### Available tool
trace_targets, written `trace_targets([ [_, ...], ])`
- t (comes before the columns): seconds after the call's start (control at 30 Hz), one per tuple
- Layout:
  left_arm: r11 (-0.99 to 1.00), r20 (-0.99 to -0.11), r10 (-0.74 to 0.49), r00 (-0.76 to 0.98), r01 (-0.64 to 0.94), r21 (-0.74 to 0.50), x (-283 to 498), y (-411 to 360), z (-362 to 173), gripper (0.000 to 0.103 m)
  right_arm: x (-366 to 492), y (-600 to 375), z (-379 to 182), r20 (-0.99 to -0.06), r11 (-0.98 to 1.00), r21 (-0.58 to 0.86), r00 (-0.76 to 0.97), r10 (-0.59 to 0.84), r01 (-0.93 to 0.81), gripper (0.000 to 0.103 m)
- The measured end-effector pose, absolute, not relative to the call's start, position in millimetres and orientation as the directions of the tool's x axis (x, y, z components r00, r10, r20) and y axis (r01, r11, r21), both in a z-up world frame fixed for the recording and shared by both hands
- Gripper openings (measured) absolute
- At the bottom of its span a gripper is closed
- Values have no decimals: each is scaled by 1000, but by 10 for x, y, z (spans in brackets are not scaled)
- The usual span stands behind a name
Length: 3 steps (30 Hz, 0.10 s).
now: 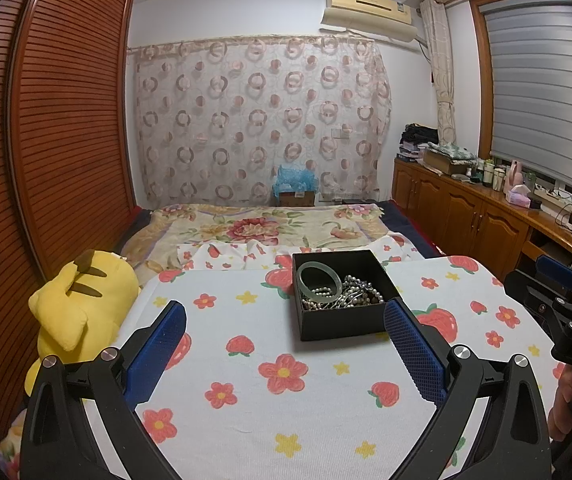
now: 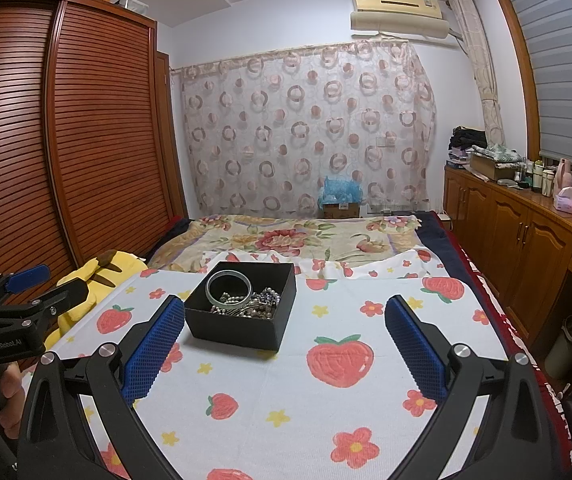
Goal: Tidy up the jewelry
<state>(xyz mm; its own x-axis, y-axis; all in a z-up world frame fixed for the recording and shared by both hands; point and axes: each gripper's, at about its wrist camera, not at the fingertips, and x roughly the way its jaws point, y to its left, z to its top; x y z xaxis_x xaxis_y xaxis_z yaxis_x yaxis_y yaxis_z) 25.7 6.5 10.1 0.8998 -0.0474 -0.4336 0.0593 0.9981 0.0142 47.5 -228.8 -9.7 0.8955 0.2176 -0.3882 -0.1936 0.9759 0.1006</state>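
A black open box stands on the strawberry-print cloth. In it lie a pale green bangle and a tangle of pearl and bead strings. The box, the bangle and the beads also show in the right wrist view. My left gripper is open and empty, just short of the box. My right gripper is open and empty, with the box near its left finger. The left gripper shows at the far left of the right wrist view.
A yellow plush toy lies at the cloth's left edge. A louvred wooden wardrobe stands to the left. A wooden cabinet with bottles runs along the right. A floral bedspread lies beyond the cloth.
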Motion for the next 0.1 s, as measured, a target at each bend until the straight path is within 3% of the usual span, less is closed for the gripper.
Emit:
trace_targets([
  [0.1,998,-433,-46,900,58,14,265,66,97,96,474,-2289,-99,-388,976,101,895,218,-194,101],
])
